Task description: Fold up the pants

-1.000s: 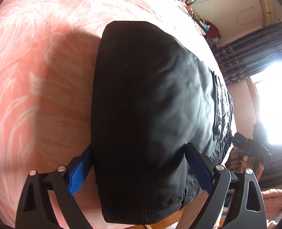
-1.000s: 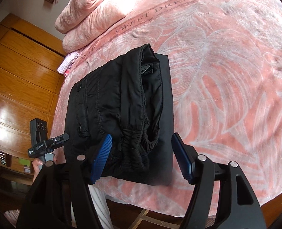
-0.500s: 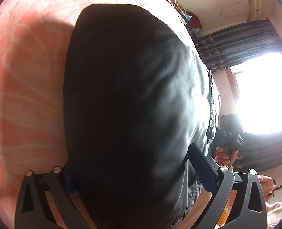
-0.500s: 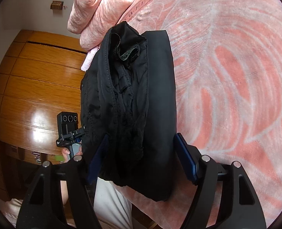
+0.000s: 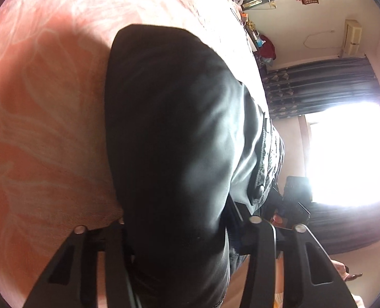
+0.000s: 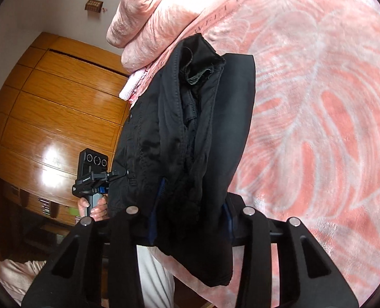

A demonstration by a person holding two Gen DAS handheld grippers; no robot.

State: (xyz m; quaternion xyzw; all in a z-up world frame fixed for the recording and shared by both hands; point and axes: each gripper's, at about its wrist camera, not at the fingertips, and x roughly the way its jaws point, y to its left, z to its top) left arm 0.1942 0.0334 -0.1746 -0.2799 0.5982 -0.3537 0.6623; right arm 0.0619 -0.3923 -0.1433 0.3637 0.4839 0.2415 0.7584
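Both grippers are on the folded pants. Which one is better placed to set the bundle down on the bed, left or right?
Neither alone, I think. The left gripper clamps the smooth folded end of the black pants; the right gripper clamps the waistband end. Each holds one end, so lowering them together onto the pink bedspread looks safest.

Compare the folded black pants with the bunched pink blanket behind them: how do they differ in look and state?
The pants are smooth, black and folded flat, clamped between the right gripper; the blanket is plush, pink, loosely heaped and untouched. The pants show seams and a waistband; the blanket shows only soft creases. Both are at the pink bedspread.
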